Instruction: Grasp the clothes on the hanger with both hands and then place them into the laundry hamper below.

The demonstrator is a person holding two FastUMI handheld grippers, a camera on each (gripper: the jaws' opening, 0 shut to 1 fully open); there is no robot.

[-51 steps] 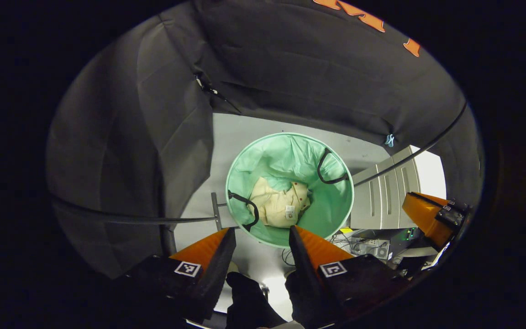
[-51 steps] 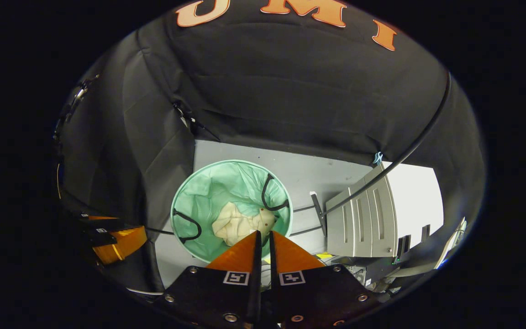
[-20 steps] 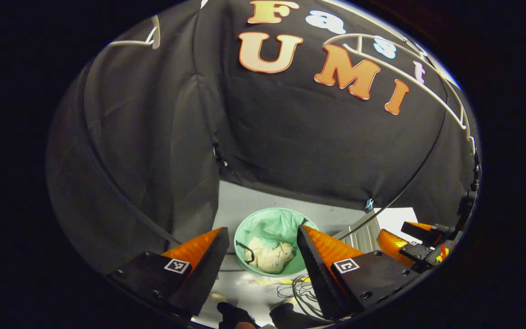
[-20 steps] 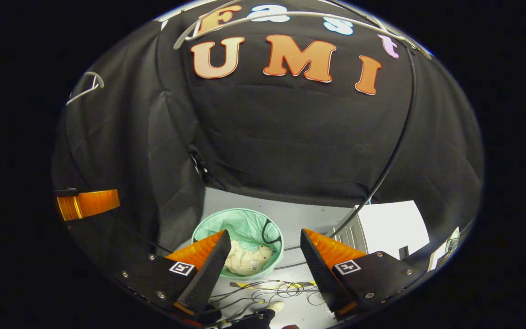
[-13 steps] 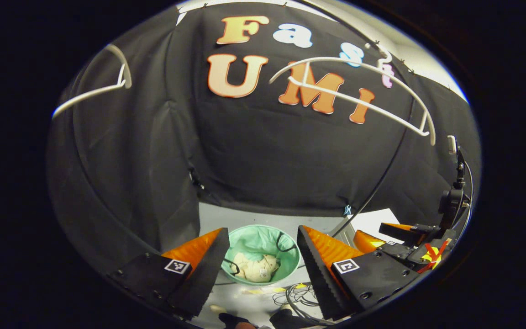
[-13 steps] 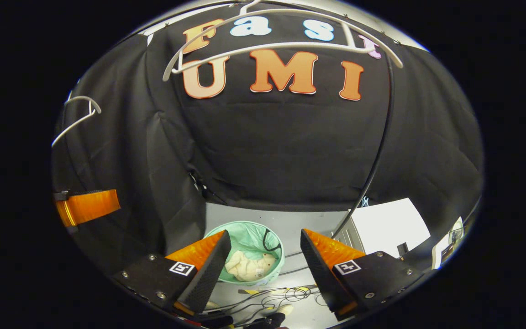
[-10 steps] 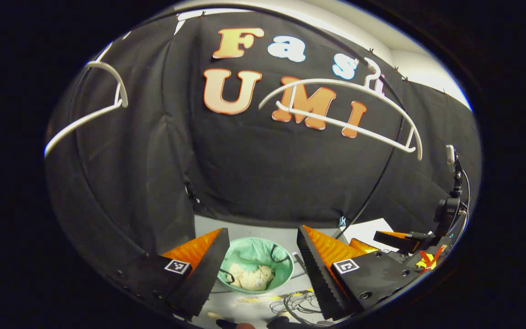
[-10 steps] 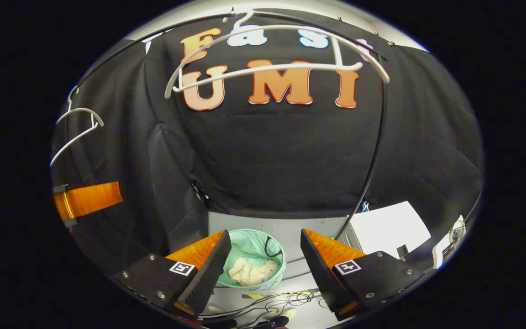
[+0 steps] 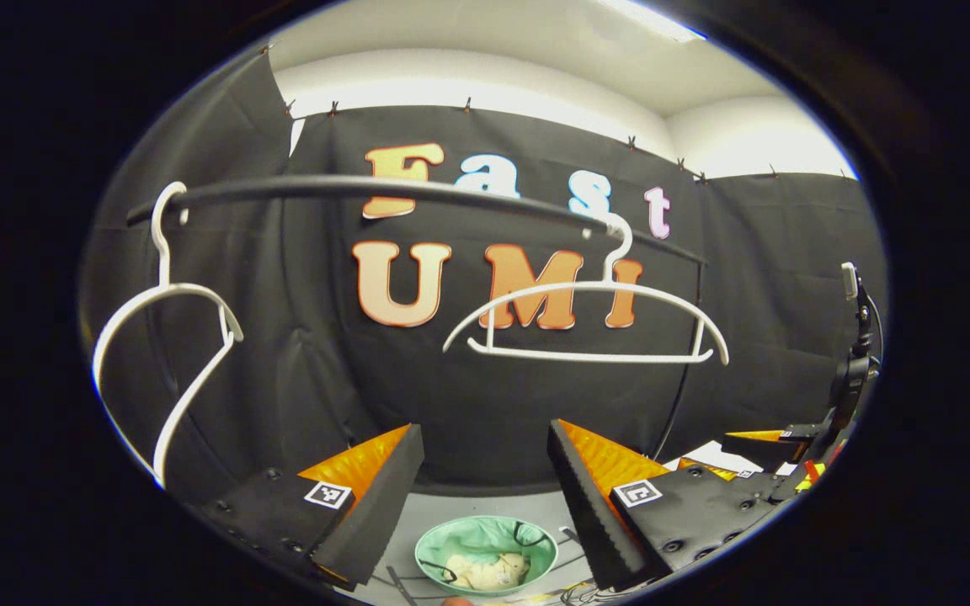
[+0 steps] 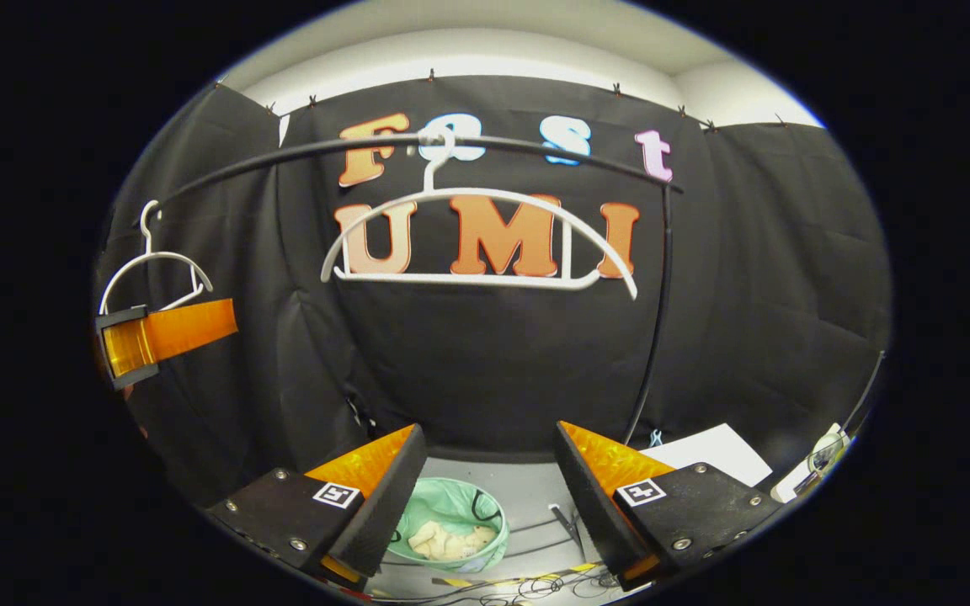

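In the left gripper view, a bare white hanger (image 9: 167, 337) hangs at the far left from a dark rail (image 9: 384, 189), its thin moulded frame turned partly edge-on. Further right a second white hanger (image 9: 586, 324), curved at the shoulders with a straight bar below, hangs from the same rail, also bare. Below, the left gripper (image 9: 485, 488) has its jaws spread wide with nothing between them; its fingers are orange ribbed wedges faced with black foam. Between them, down on the grey floor, stands the round laundry hamper (image 9: 430, 555), soft mint-green fabric with black loop handles, and the cream clothes (image 9: 489, 571) lie crumpled in its bottom. At the far right edge, part of the right gripper (image 9: 759, 438) shows, too small to read its jaws there.

In the right gripper view, the right gripper (image 10: 489, 488) is likewise open and empty, with the hamper (image 10: 443, 509) and the cream garment (image 10: 451, 540) low between its fingers.
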